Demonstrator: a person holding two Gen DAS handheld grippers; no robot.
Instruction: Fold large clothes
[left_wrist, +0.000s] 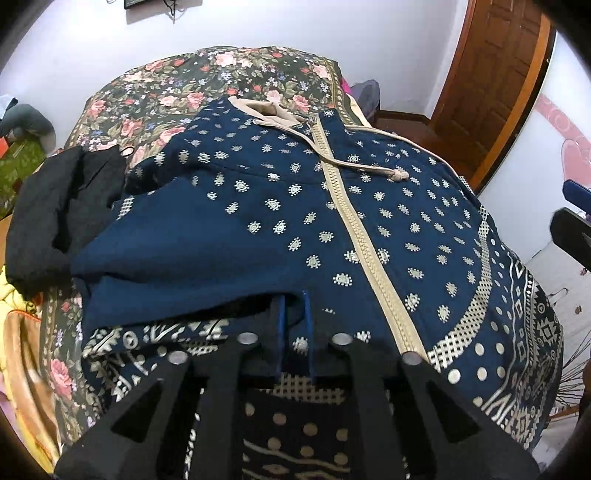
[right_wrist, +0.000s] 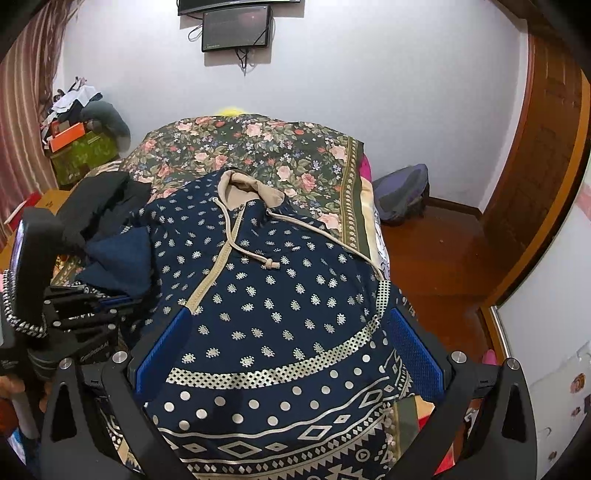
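Your blue hoodie (right_wrist: 280, 295) lies flat on the bed (right_wrist: 258, 147), front up, with the hood at the far end and the zip closed. One sleeve (left_wrist: 177, 258) is folded in over the body on your left side. The other sleeve is hard to find; you cannot tell where it lies.

Your left gripper (left_wrist: 293, 325) sits at the edge of that folded sleeve. Its blue fingers (left_wrist: 306, 314) stand close together with only a thin gap. Their tips go under the sleeve edge, so you cannot tell if they pinch any cloth. In the right camera this gripper shows at the left side, partly cut off.

Your right gripper (right_wrist: 288, 354) hangs over the bottom of the hoodie. Its two blue fingers (right_wrist: 413, 354) are spread wide, one on each side, and hold nothing.

You can count one hoodie, two cords from the hood, and one pile of black clothes (left_wrist: 55, 218) beside it on the bed. A bag (right_wrist: 402, 195) rests on the floor by the wall.
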